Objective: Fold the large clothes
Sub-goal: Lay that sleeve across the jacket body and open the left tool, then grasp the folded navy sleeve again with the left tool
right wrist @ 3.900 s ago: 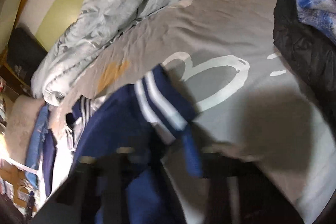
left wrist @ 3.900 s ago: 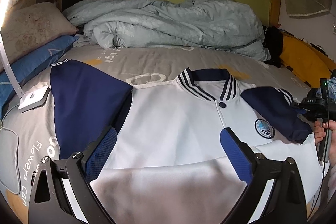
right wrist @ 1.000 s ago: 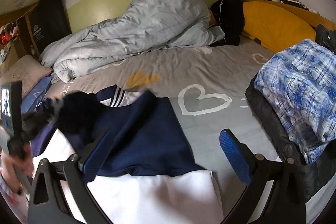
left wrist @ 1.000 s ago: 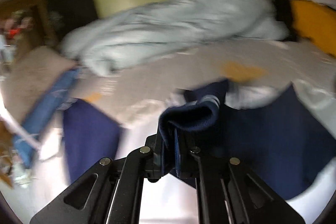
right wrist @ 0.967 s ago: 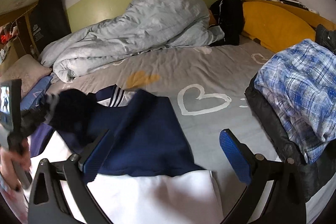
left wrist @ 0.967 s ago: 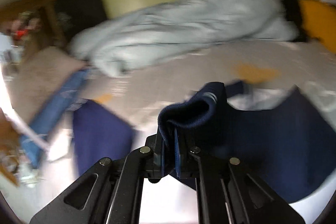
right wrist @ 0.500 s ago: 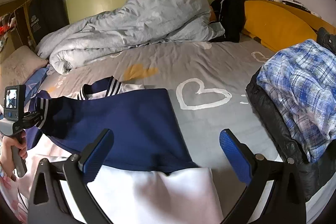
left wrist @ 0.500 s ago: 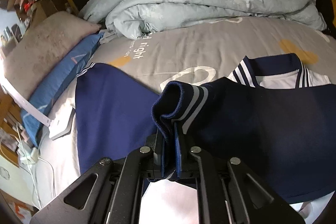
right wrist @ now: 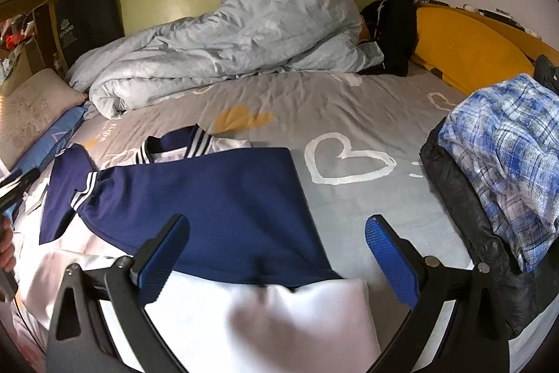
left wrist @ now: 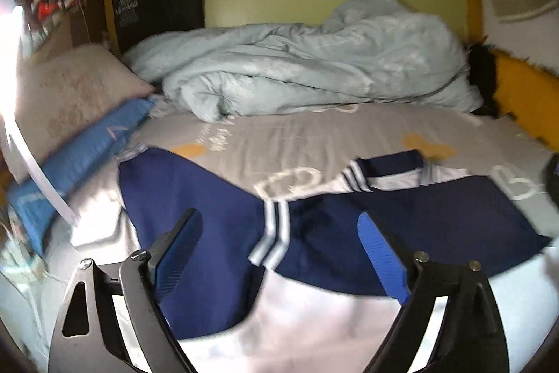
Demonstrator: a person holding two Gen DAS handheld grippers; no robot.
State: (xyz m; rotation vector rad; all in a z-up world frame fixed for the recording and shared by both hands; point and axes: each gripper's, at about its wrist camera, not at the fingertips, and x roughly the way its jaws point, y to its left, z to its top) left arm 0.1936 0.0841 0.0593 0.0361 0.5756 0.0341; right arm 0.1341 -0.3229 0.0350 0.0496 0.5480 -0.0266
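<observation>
A white jacket [left wrist: 307, 334] with navy sleeves lies flat on the grey bed sheet [left wrist: 314, 135]. Its right navy sleeve [left wrist: 412, 222] is folded across the chest, its striped cuff [left wrist: 274, 229] lying near the left sleeve [left wrist: 181, 198], which spreads out to the left. My left gripper [left wrist: 279, 250] is open and empty just above the cuff. My right gripper [right wrist: 276, 250] is open and empty over the folded sleeve [right wrist: 216, 194] and the white body [right wrist: 265, 324].
A crumpled pale blue duvet [right wrist: 237, 44] lies at the far side of the bed. Pillows [left wrist: 70, 100] lie at the left. A plaid shirt on a black coat [right wrist: 503, 142] and a yellow cushion [right wrist: 468, 55] lie at the right.
My left gripper carried the right sleeve's cuff across the jacket to the left, then opened and let it go. The sleeve now lies flat across the chest. My right gripper stayed open.
</observation>
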